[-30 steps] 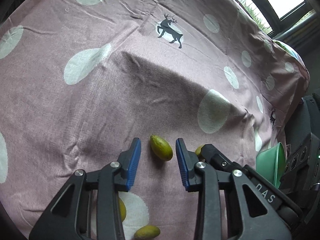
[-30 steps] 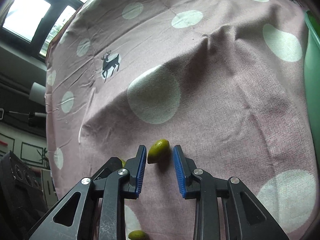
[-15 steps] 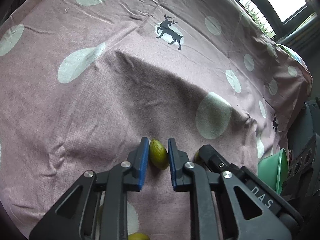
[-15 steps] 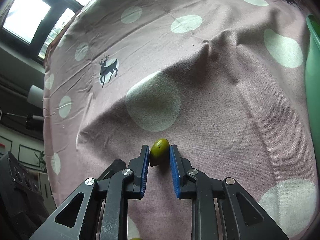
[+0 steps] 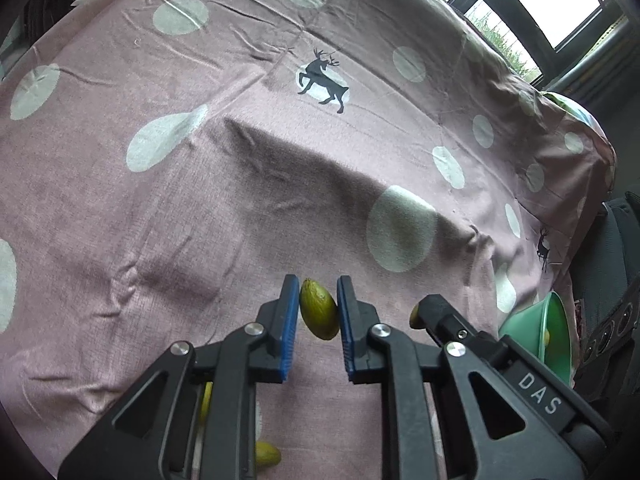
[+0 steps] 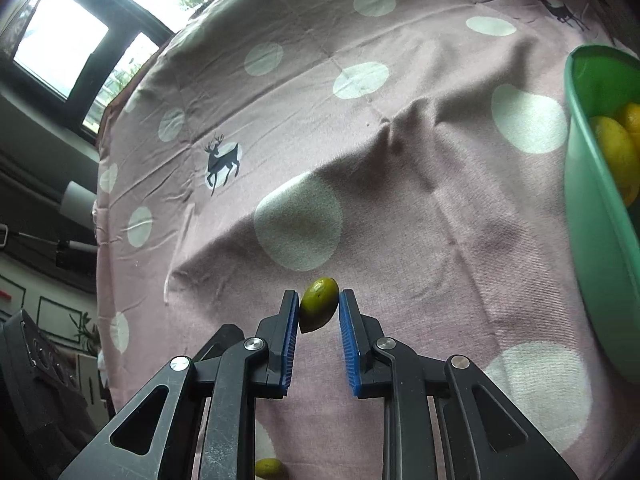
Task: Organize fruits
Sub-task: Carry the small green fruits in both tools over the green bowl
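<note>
Left gripper (image 5: 318, 308) clenched on a green olive-shaped fruit (image 5: 319, 313), blue pads pressing both of its sides, pointed end of the fruit turned away from the camera. Right gripper (image 6: 319, 310) likewise clenched on a second green fruit (image 6: 317, 304), rounder end sticking out past the fingertips. Both seen above a pink cloth (image 5: 240, 184) with pale round spots and black deer prints, wrinkled and raised in a fold across the middle. In the left view, tip of the right gripper just beside the left one, at the right, with a bit of its fruit showing. Green bowl (image 6: 596, 216) at the right edge of the right view, standing on the cloth, with yellow fruits (image 6: 616, 152) inside; same bowl also visible at the lower right of the left view, tilted by the lens. More loose fruits (image 5: 267, 454) lying on the cloth under the left gripper, partly hidden by its frame. One small fruit (image 6: 269, 468) also on the cloth at the bottom of the right view. Window (image 6: 60, 48) bright behind the far edge of the cloth.
</note>
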